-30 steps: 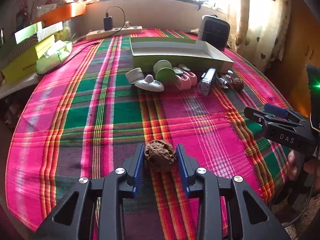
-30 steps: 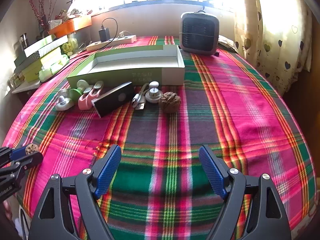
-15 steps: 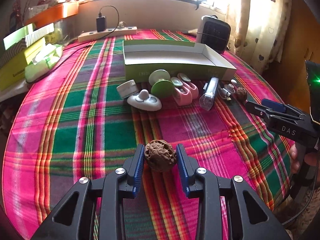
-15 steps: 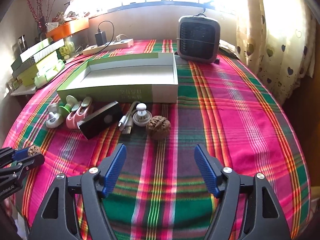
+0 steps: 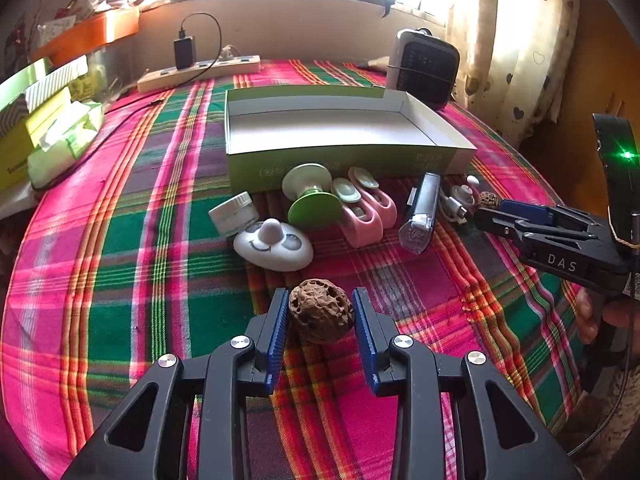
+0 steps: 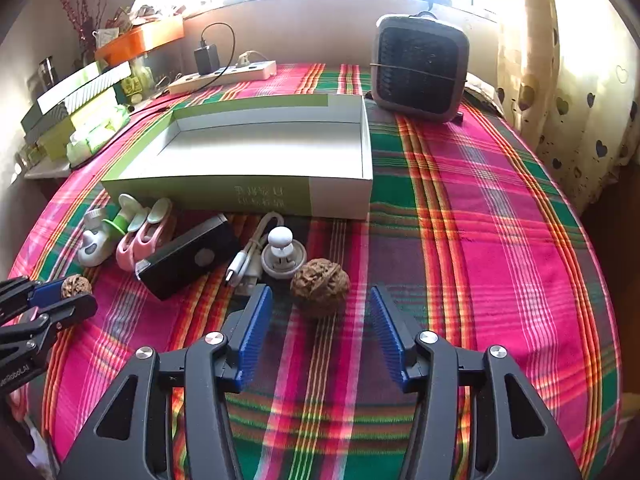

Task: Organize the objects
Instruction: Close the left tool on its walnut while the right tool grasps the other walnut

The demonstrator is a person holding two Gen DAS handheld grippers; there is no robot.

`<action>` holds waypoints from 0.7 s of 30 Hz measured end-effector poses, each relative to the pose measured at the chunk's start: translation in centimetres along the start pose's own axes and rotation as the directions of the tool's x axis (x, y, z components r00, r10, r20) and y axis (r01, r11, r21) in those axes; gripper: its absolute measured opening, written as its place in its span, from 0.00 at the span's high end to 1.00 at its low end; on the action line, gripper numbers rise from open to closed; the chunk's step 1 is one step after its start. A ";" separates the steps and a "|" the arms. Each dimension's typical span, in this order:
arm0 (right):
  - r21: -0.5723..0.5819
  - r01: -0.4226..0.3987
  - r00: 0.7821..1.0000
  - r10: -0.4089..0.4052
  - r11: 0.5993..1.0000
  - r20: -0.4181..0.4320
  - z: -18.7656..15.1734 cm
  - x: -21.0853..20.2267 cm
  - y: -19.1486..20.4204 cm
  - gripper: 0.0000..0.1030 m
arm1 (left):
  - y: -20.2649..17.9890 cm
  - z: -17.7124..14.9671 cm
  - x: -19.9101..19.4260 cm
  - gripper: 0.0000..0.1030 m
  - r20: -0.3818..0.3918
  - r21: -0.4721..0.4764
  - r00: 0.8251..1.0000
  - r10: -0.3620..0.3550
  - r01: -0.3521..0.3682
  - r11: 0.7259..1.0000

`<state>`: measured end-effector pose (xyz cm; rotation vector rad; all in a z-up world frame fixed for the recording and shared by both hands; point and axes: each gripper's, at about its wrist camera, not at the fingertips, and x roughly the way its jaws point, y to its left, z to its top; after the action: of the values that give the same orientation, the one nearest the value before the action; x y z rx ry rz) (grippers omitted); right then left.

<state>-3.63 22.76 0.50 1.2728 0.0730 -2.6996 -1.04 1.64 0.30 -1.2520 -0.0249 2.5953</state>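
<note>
So my left hand-held gripper (image 5: 321, 314) was pinching a walnut (image 5: 321, 310) between its blue pads, held above the plaid cloth (image 5: 132, 248) on the bench, just short of the row of small stuff. My right hand-held gripper (image 6: 318, 326) was spread wide, with the second walnut (image 6: 320, 282) sitting on the cloth just ahead of its fingertips, between them but not touched by either pad.

The open green-and-white box (image 6: 256, 196) lay behind the row with only its white floor showing. Lined up along its near wall, left to right from the right wrist view: a little white jar (image 5: 234, 214), a white smiley gadget (image 5: 274, 246), a green spool-like thing (image 5: 310, 200), a pair of pink clips (image 6: 146, 236), a black case (image 6: 188, 256), a white USB cable (image 6: 246, 260) and a round white knob thing (image 6: 282, 258) just beside the loose walnut.

Further back a small heater (image 6: 418, 68) stood off the box's right corner, and a power strip (image 6: 224, 76) with a black charger plugged in lay near the wall
</note>
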 end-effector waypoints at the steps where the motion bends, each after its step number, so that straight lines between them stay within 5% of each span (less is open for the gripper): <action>1: 0.000 -0.003 1.000 0.003 1.000 -0.003 0.1 0.1 0.0 0.55 | 0.0 0.1 0.1 0.71 0.000 0.000 1.000 -0.002 0.002 1.000; 6: 0.001 -0.001 1.000 0.001 1.000 -0.010 0.3 0.4 0.0 0.68 | -0.1 0.2 0.2 0.71 -0.002 0.006 1.000 -0.010 0.010 1.000; 21: -0.005 -0.017 1.000 0.017 1.000 -0.007 0.3 0.4 0.1 0.69 | 0.1 0.2 0.0 0.71 -0.002 0.015 1.000 -0.013 0.013 1.000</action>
<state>-4.06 22.55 0.42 1.2760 0.0688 -2.6792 -1.19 1.57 0.37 -1.2453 -0.0126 2.5783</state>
